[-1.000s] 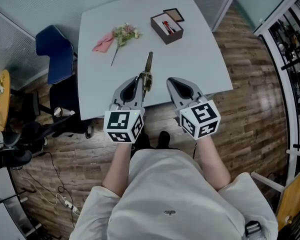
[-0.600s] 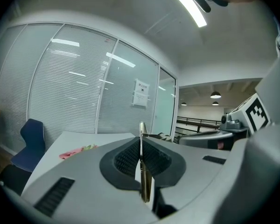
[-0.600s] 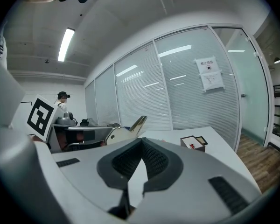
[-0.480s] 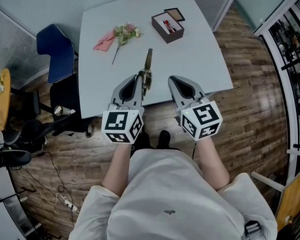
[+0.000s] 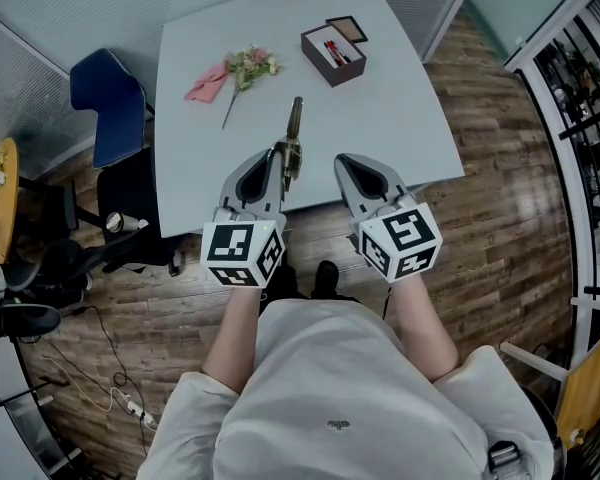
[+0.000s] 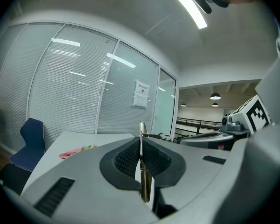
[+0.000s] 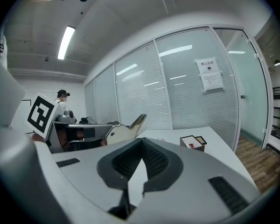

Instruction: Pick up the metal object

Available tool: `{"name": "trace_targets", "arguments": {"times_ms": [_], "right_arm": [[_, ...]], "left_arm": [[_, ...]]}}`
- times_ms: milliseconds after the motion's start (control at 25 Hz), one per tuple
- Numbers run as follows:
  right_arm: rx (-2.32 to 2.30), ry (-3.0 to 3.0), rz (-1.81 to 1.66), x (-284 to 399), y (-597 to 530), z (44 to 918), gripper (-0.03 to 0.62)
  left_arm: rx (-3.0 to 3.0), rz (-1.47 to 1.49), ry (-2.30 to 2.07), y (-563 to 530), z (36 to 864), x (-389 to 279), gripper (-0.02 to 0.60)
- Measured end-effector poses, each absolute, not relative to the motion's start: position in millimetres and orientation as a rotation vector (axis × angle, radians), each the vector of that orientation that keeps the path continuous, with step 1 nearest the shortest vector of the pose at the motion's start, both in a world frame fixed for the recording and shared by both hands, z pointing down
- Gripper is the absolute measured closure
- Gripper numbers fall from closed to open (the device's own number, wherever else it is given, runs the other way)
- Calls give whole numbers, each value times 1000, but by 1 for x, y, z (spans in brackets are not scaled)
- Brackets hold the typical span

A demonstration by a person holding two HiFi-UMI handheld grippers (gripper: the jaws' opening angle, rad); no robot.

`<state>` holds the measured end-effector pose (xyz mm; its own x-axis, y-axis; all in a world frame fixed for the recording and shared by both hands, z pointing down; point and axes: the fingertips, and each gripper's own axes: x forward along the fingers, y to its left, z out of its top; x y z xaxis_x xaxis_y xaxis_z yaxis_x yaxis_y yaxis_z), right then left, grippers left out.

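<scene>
The metal object (image 5: 293,136) is a long, narrow brass-coloured piece. It sticks out forward over the near part of the grey table (image 5: 400,118), and my left gripper (image 5: 277,160) is shut on its near end. In the left gripper view the metal object (image 6: 143,171) shows edge-on as a thin strip pinched between the ribbed pads. In the right gripper view its flat side and tip (image 7: 126,129) show to the left. My right gripper (image 5: 348,164) hovers beside it to the right, apart from it. The right gripper (image 7: 142,142) is shut with nothing between its pads.
Farther back on the table lie a flower sprig (image 5: 246,68), a pink piece (image 5: 207,85) and a brown box (image 5: 333,53) with red items inside. A blue chair (image 5: 105,103) stands at the table's left. Glass partitions with blinds (image 7: 186,87) run behind the table.
</scene>
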<state>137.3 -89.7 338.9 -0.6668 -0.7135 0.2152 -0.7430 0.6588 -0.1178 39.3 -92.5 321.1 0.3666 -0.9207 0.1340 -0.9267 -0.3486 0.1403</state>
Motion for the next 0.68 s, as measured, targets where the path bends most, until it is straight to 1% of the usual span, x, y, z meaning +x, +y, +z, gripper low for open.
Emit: {"name": "trace_targets", "arguments": {"times_ms": [680], "right_arm": [[1196, -2701, 297, 134, -88, 343, 589]], "left_arm": [[2412, 29, -1672, -92, 324, 30, 560]]}}
